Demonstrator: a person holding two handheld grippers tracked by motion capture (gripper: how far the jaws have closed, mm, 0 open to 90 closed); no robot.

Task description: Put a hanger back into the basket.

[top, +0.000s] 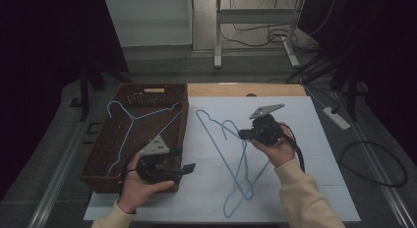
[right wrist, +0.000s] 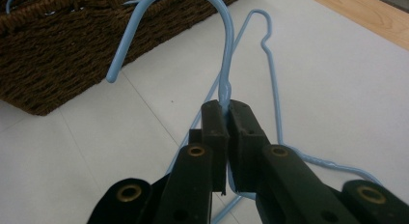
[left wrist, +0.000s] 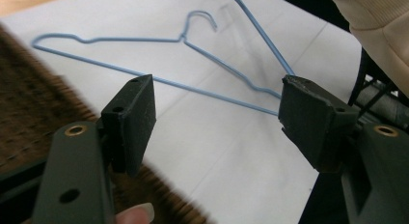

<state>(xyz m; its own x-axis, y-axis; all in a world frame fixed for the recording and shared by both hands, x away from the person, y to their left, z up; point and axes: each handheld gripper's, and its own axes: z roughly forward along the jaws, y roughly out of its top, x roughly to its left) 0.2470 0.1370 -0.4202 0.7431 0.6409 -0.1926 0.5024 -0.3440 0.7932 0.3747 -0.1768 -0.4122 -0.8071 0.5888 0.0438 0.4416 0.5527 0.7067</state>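
Note:
A blue wire hanger [top: 244, 161] is lifted by its neck, just under the hook [right wrist: 212, 11], and my right gripper [right wrist: 227, 105] is shut on it above the white table mat [top: 305, 154]. In the high view that right gripper [top: 242, 134] points left. A second blue hanger [top: 212, 137] lies flat on the mat, and the left gripper view shows this hanger [left wrist: 144, 40] beyond the jaws. My left gripper [top: 187, 168] stands open with nothing between its jaws [left wrist: 217, 98], by the front right corner of a brown wicker basket [top: 101, 139]. A third blue hanger [top: 133, 117] lies in the basket.
The basket [right wrist: 62, 55] takes up the table's left side. A bare wooden strip [top: 275, 89] runs along the mat's far edge. On the floor to the right lie a power strip [top: 337, 117] and black cables [top: 378, 164]. A metal frame [top: 255, 21] stands behind the table.

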